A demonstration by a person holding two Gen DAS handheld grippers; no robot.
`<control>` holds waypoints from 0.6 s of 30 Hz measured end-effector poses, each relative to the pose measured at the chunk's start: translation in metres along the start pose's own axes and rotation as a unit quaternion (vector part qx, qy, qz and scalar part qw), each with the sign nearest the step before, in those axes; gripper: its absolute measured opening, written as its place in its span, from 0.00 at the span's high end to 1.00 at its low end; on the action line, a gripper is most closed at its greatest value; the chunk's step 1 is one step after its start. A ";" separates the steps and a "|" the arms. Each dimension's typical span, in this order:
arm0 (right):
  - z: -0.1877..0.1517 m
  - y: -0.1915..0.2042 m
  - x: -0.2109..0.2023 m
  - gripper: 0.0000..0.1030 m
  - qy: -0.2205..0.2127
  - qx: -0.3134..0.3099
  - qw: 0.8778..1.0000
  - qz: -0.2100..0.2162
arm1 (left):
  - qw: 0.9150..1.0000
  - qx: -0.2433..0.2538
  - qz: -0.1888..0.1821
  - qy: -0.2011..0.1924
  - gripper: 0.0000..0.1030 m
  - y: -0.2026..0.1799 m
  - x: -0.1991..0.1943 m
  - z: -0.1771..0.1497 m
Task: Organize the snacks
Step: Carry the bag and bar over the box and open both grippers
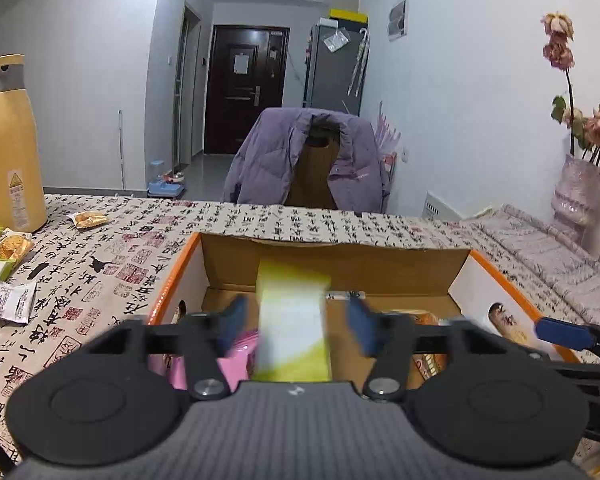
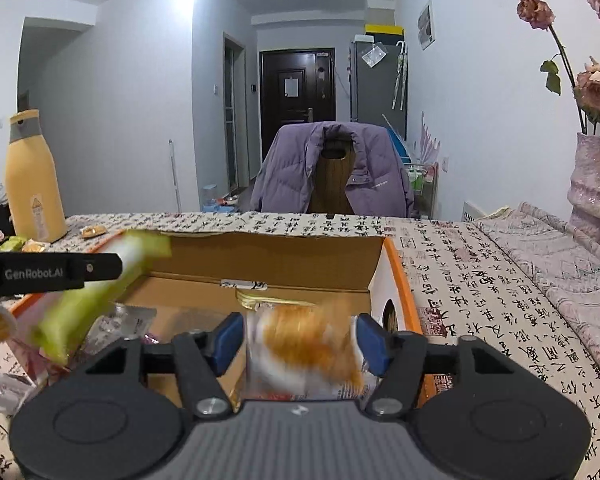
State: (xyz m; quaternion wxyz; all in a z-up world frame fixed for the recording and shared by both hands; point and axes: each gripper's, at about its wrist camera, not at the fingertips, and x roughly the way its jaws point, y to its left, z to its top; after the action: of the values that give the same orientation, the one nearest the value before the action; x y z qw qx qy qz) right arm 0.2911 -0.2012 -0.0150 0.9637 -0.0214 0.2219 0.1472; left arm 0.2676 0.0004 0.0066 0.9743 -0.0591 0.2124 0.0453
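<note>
- Left gripper (image 1: 296,316) stands spread, pads clear of a blurred green-and-white packet (image 1: 292,320) between them, over the cardboard box (image 1: 332,254).
- Right gripper (image 2: 300,342) likewise spread around a blurred orange snack bag (image 2: 304,354), above the same box.
- Beyond, loose snacks (image 1: 8,276) and a yellow bottle (image 1: 10,144) sit on the tablecloth (image 1: 112,256).

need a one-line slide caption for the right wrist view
Right gripper open above the cardboard box, a blurred orange snack packet between its pads, apparently dropping in.
</note>
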 end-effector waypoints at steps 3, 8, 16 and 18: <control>-0.001 -0.002 -0.002 0.00 -0.006 0.005 1.000 -0.004 | 0.999 -0.006 0.016 -0.030 0.00 0.000 -0.009 -0.001; -0.003 -0.003 -0.002 0.00 -0.003 0.005 1.000 -0.007 | 1.000 -0.006 0.015 -0.025 0.00 0.000 -0.007 -0.001; -0.002 -0.004 -0.002 0.00 -0.004 0.006 1.000 -0.011 | 1.000 -0.008 0.015 -0.024 0.00 0.001 -0.007 0.000; -0.001 -0.005 -0.003 0.00 -0.007 0.006 1.000 -0.010 | 1.000 -0.009 0.017 -0.024 0.00 0.001 -0.006 0.001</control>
State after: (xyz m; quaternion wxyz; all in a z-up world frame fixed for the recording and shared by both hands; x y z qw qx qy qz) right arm 0.2893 -0.2068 -0.0141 0.9667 -0.0169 0.2163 0.1359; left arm 0.2627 0.0008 0.0102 0.9776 -0.0632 0.1896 0.0651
